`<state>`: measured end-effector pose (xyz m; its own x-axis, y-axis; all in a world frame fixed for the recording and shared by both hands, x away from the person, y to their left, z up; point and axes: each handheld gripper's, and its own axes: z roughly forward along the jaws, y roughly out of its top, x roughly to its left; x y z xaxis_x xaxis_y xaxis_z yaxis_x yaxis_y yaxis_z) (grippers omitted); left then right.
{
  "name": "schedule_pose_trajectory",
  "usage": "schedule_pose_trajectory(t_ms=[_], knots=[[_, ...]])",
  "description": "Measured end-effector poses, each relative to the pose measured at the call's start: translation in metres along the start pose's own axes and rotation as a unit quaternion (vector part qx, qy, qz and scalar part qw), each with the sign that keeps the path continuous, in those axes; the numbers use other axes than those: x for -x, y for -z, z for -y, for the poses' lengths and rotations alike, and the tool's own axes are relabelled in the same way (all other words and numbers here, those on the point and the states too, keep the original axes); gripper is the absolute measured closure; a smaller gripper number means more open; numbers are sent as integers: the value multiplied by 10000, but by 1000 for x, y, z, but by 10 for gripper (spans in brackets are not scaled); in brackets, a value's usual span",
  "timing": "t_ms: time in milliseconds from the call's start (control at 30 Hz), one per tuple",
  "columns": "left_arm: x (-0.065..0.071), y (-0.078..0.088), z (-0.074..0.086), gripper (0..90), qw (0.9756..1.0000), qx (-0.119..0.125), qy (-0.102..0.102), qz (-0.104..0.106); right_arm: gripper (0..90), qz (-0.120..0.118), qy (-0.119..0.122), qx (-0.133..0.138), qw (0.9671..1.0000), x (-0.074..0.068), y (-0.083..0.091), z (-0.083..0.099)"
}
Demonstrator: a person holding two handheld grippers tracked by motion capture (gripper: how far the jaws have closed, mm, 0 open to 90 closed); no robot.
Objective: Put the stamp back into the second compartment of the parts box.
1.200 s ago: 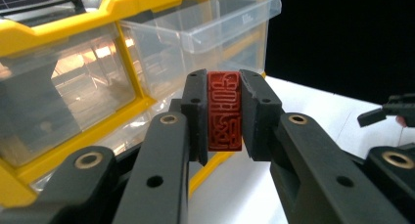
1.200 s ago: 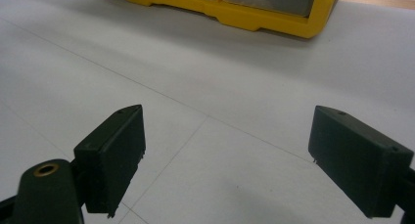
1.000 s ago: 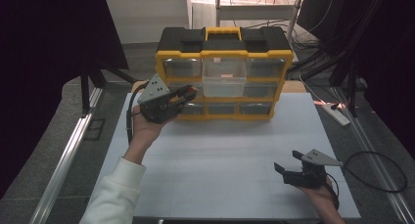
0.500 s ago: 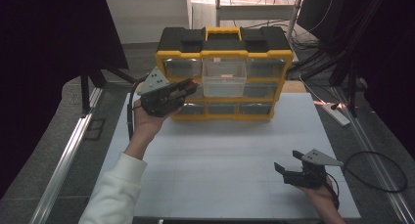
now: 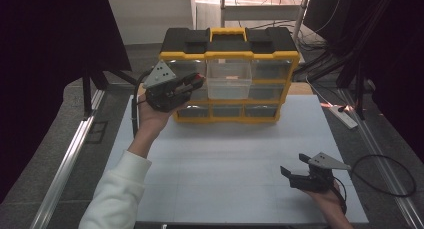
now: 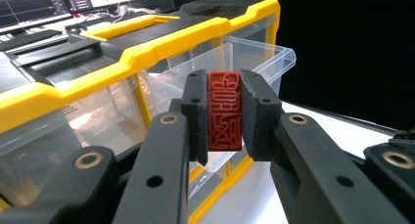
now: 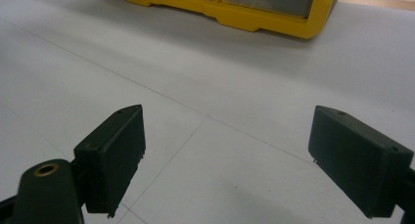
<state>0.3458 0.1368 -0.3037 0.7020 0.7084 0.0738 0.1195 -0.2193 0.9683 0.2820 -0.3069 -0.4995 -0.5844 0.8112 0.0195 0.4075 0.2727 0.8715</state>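
A yellow and black drawer organizer [image 5: 227, 44] stands at the back of the white table [image 5: 225, 154]. Its clear top-middle drawer [image 5: 229, 79] is pulled out. My left gripper [image 5: 195, 83] is raised in front of the organizer's upper left, shut on a red carved stamp block [image 6: 224, 110] [image 5: 199, 81]. In the left gripper view the block sits upright between the pads, just before the open drawer [image 6: 254, 57]. My right gripper [image 5: 289, 173] rests low at the table's front right, open, with bare table [image 7: 215, 111] between its jaws.
A power strip [image 5: 345, 115] lies beside the table on the right, and a cable loop [image 5: 385, 174] trails from the right gripper. The organizer's yellow base [image 7: 230, 11] lies ahead of the right gripper. Metal rails run along both table sides.
My left gripper has risen and moved right with the red block, from the organizer's middle-left drawers up toward the open top drawer. The right gripper has stayed in place.
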Motion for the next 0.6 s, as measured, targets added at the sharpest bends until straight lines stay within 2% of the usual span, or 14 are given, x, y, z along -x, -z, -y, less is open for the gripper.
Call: schedule_pose_trajectory(t_ms=[333, 600], knots=[[-1, -6, -10, 744, 10000, 51, 39, 16, 143, -2, 2, 0, 10000, 0, 0, 0], [-3, -22, -16, 744, 10000, -35, 51, 34, 143, -13, -13, -5, 10000, 0, 1, 0]])
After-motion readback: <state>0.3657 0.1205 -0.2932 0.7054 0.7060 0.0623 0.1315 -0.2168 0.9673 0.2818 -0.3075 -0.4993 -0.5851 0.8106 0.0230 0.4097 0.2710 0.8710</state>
